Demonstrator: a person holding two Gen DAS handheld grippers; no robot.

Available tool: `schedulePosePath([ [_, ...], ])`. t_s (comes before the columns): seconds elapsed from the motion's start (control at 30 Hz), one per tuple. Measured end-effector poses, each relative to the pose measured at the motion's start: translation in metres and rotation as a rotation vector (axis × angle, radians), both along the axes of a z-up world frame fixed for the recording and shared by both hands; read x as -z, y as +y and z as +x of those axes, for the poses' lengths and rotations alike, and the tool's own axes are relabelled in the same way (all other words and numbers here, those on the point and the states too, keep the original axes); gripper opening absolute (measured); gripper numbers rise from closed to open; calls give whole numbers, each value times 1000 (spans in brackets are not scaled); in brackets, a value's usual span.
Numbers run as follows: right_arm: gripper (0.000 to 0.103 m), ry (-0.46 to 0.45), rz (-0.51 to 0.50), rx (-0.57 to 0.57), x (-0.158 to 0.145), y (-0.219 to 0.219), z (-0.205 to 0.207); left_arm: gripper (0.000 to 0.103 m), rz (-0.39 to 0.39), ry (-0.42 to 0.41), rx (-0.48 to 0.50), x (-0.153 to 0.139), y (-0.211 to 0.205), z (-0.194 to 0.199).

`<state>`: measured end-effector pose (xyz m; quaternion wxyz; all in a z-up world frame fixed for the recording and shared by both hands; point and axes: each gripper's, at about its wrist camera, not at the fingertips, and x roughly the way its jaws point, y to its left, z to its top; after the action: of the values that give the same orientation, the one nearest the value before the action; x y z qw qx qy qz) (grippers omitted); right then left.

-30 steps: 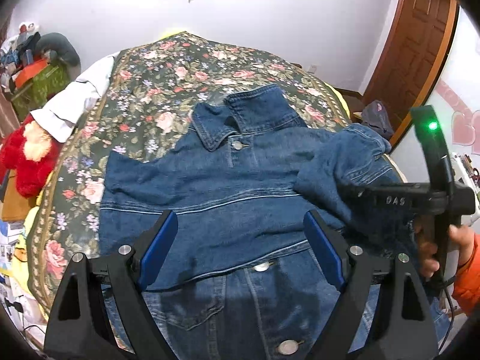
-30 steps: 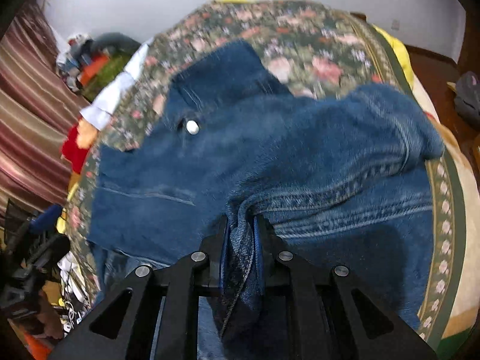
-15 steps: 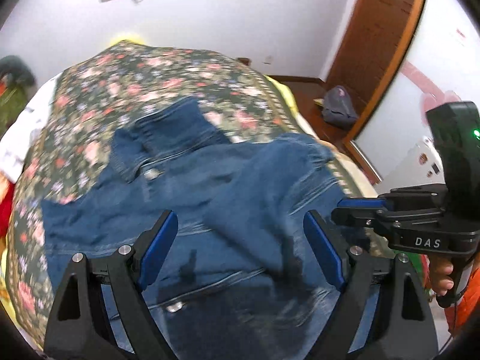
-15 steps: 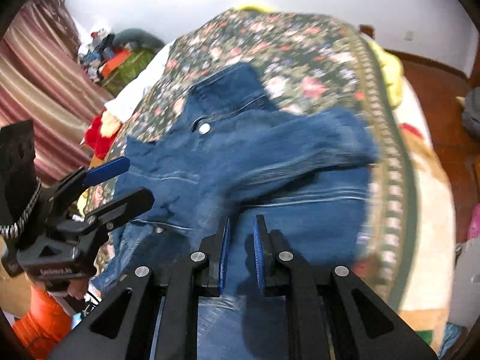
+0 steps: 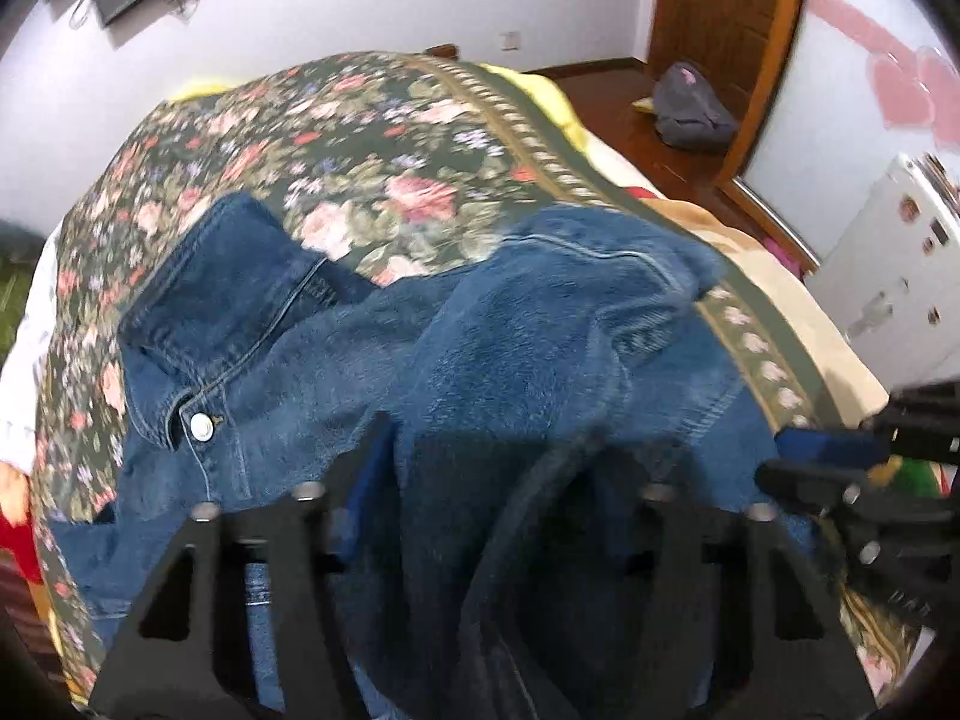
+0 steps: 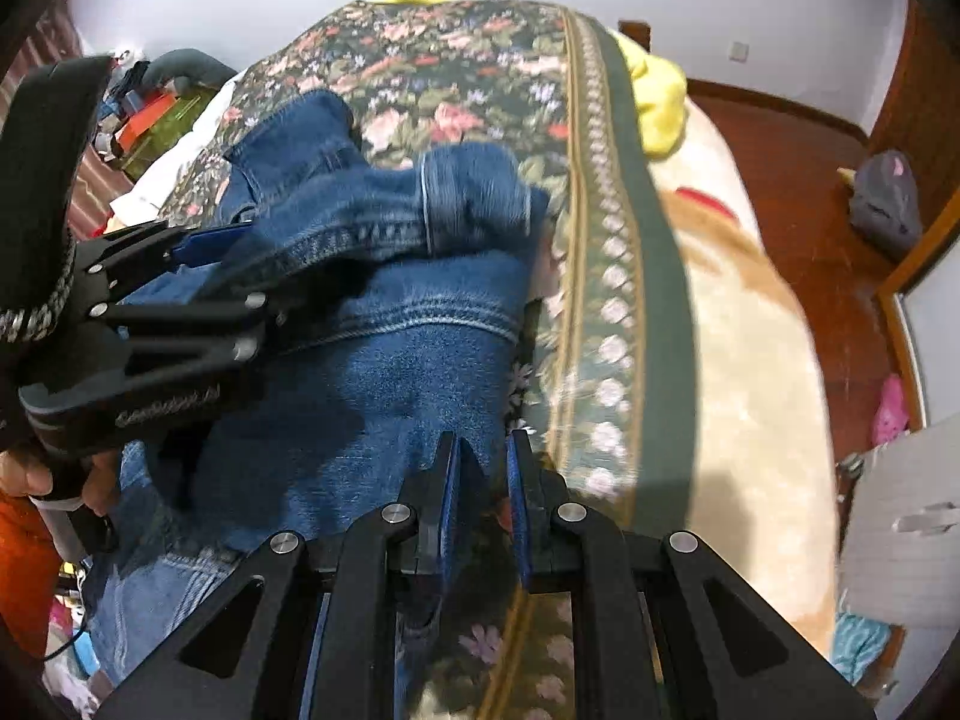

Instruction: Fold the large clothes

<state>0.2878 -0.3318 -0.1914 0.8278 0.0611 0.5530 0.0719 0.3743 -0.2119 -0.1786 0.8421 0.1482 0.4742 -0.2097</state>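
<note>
A blue denim jacket [image 5: 312, 396] lies front up on the flowered bedspread [image 5: 372, 138], collar toward the far wall. One sleeve [image 6: 456, 198] is folded across its chest. My left gripper [image 5: 480, 444] points down over that sleeve, its jaws closing with the bunched denim between them; in the right wrist view the left gripper [image 6: 264, 267] straddles the sleeve from the left. My right gripper [image 6: 485, 450] is shut at the jacket's right side edge, and I see no cloth clamped in it. The right gripper [image 5: 774, 459] also shows at the right of the left wrist view.
The bed's right edge [image 6: 606, 276] drops to a wooden floor with a grey bag [image 5: 690, 108] by a brown door [image 5: 720, 6]. A white cabinet [image 5: 888, 276] stands at the right. A yellow cloth [image 6: 660, 102] lies at the far corner, with clutter [image 6: 150, 114] left of the bed.
The right gripper let the sleeve go onto the jacket's chest and moved to the jacket's right edge. The left gripper swung right over the sleeve and its jaws narrowed.
</note>
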Motion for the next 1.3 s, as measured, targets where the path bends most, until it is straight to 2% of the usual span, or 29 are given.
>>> schedulePosePath([
  [0.1, 12, 1, -91, -47, 17, 11, 4, 20, -31, 4, -47, -1, 19, 5],
  [0.23, 15, -33, -168, -81, 17, 19, -1, 17, -55, -46, -110, -19, 55, 1],
  [0.27, 24, -42, -193, -75, 16, 20, -2, 17, -60, -55, -125, -22, 64, -1],
  [0.3, 39, -54, -233, -62, 16, 20, -4, 17, -64, -59, -137, -24, 73, -3],
  [0.33, 50, -66, -278, -46, 16, 20, -5, 17, -73, -60, -152, -26, 86, -6],
  [0.37, 68, -83, -314, -31, 15, 19, -6, 17, -80, -51, -161, -27, 98, -9],
  [0.4, 71, -93, -317, -26, 15, 17, -7, 17, -84, -41, -165, -25, 107, -11],
  [0.43, 71, -81, -285, -20, 15, 11, -7, 18, -87, -29, -169, -22, 119, -15],
  [0.5, 71, -67, -248, 0, 13, 5, -8, 28, -91, -3, -169, -16, 133, -23],
  [0.53, 71, -61, -244, 3, 12, 4, -9, 31, -97, 15, -166, -12, 139, -27],
  [0.6, 71, -58, -253, 10, 10, 6, -9, 44, -96, 34, -176, -5, 153, -37],
  [0.63, 71, -58, -258, 11, 10, 8, -9, 46, -91, 41, -181, -2, 158, -42],
  [0.7, 71, -58, -273, 7, 10, 13, -9, 59, -99, 78, -202, 10, 173, -50],
  [0.83, 71, -54, -300, 6, 14, 19, -9, 64, -182, 164, -289, 26, 210, -61],
  [0.9, 72, -42, -287, 17, 16, 17, -8, 71, -258, 185, -344, 29, 233, -69],
  [0.97, 73, -33, -280, 25, 17, 16, -6, 73, -327, 201, -381, 29, 256, -79],
  [1.23, 73, -20, -306, 51, 12, 19, -7, 73, -445, 253, -469, 29, 304, -105],
  [1.3, 73, -21, -300, 52, 8, 20, -8, 73, -513, 271, -479, 30, 313, -107],
])
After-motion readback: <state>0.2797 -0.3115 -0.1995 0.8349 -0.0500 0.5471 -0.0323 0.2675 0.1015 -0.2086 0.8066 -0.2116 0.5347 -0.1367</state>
